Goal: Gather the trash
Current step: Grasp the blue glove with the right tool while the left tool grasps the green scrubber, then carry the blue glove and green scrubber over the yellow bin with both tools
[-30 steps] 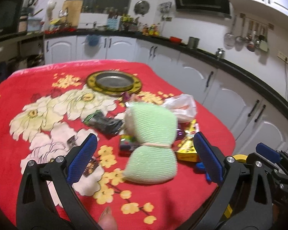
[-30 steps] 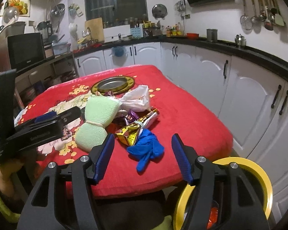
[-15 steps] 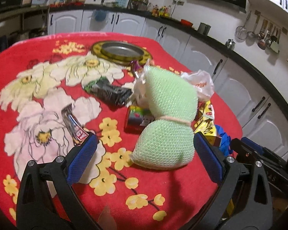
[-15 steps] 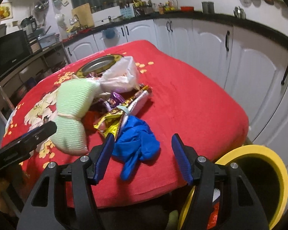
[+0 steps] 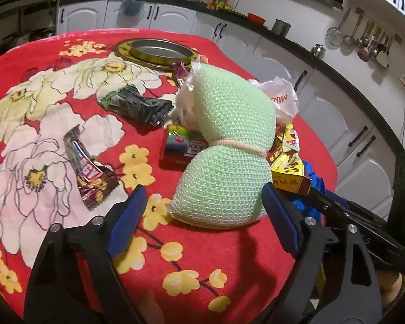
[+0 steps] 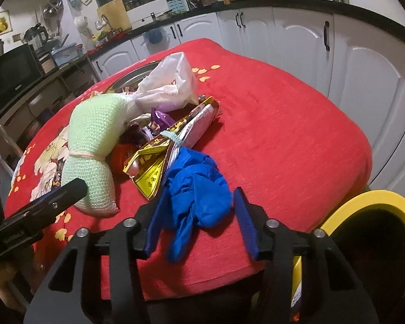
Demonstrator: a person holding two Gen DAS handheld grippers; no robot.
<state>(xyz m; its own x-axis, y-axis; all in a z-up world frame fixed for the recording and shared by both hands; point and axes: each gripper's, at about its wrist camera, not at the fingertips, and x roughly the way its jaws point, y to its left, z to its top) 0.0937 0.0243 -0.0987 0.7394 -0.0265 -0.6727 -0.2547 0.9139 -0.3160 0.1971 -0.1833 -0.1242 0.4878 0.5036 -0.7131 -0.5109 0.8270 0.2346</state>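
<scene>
Both grippers closing over trash on the red cloth (image 6: pixel 283 124).
We close the left gripper (image 5: pixel 202 216) around the green sponge (image 5: pixel 224 162); the right gripper (image 6: pixel 197 218) closes around the blue glove (image 6: pixel 197 189), bin (image 6: pixel 391 205) at 4 o'clock.

Both hand-held grippers, left hand-held gripper (image 5: pixel 202 213) and right hand-held gripper (image 6: pixel 197 221), seemingly angled downward, closing.

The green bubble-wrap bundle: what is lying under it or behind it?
Partly under the green bubble-wrap bundle lie a red candy box and a clear plastic bag; behind it a white bag. Anything deeper is covered.
</scene>
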